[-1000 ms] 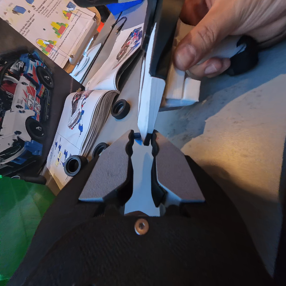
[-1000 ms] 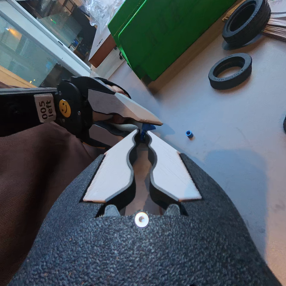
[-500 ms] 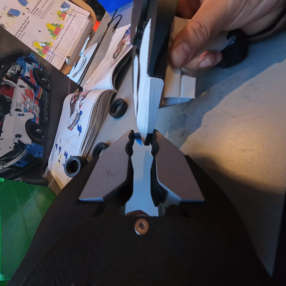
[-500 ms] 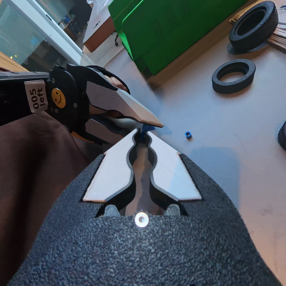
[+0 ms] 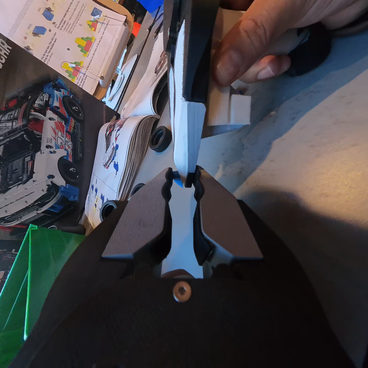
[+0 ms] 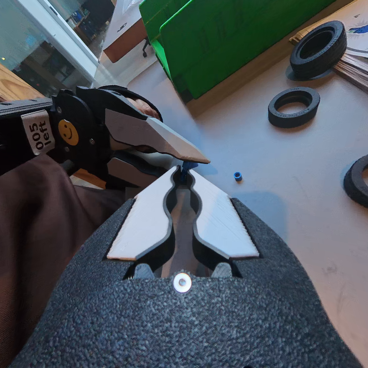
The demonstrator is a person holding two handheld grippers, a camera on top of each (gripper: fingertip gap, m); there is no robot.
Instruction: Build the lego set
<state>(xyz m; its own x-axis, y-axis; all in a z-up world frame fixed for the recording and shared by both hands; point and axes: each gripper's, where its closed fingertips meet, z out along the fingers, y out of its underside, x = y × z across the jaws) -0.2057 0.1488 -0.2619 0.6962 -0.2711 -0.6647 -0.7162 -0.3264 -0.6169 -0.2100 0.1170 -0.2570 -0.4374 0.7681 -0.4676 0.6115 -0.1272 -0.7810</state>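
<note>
Both claws are met tip to tip just above the grey surface. The left claw is seen nearly closed, with a small blue lego piece pinched at its tips; beside it, a dark part is pressed against the right-hand tip. The right claw is seen closed on a small blue lego pin, whose upper end sits under the tip of the left claw's upper finger. Whether the 2 claws hold 1 joined piece or 2 separate ones cannot be told.

In the left wrist view, the right claw is seen edge-on from above, with a hand wrapped on its trigger.

A small blue bush lies loose on the surface, near the claw tips. 3 black rubber tyres are noted in the right wrist view: 1 flat, 1 leaning against the instruction booklet, 1 cut by the right edge. The open instruction booklet lies beside the lego box lid showing a race car. A green bin stands behind.
</note>
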